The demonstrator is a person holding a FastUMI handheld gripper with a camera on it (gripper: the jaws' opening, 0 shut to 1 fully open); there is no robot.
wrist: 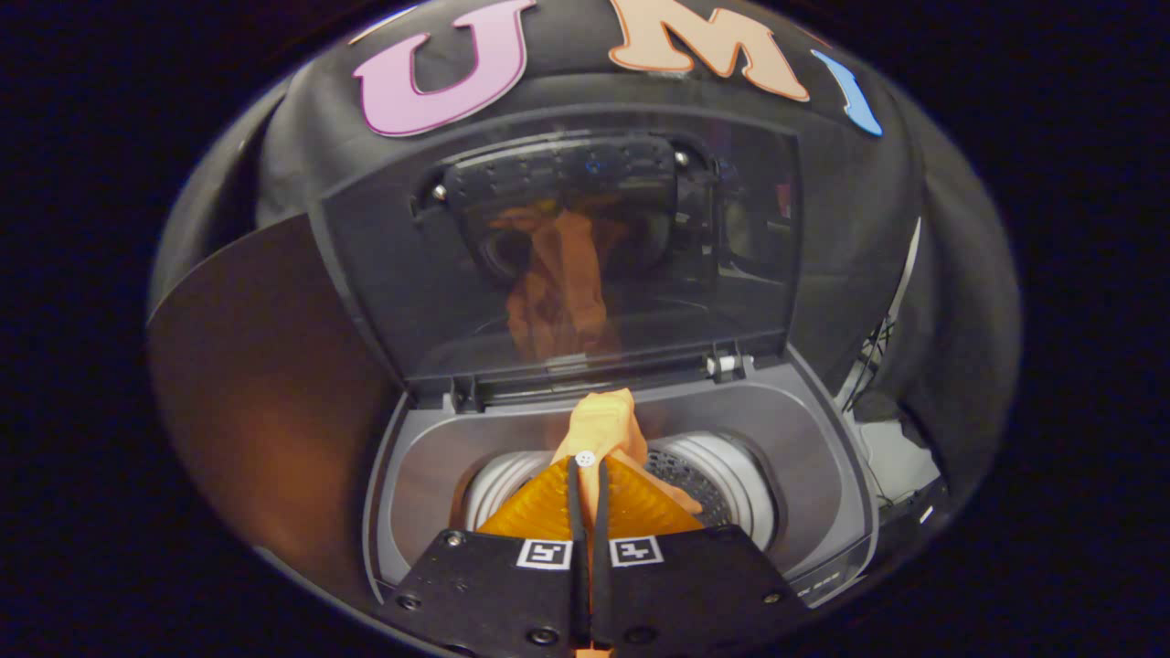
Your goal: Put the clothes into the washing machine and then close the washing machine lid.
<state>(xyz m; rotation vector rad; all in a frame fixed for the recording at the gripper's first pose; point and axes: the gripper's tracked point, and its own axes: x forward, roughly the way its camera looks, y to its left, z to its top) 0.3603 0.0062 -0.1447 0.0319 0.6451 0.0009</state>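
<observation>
My gripper (586, 471) is shut on an orange garment (605, 425), pinched between both fingers, with a white button showing at the tips. The cloth bunches up just ahead of the fingers and hangs above the round drum opening (722, 475) of a grey top-loading washing machine (804, 429). The machine's dark transparent lid (558, 247) stands raised upright behind the drum and mirrors the orange cloth. The fingers hover over the drum's near side.
A brown panel (265, 384) stands to the left of the machine. Cables and a white surface (891, 457) lie to its right. Black cloth forms the wall behind the lid.
</observation>
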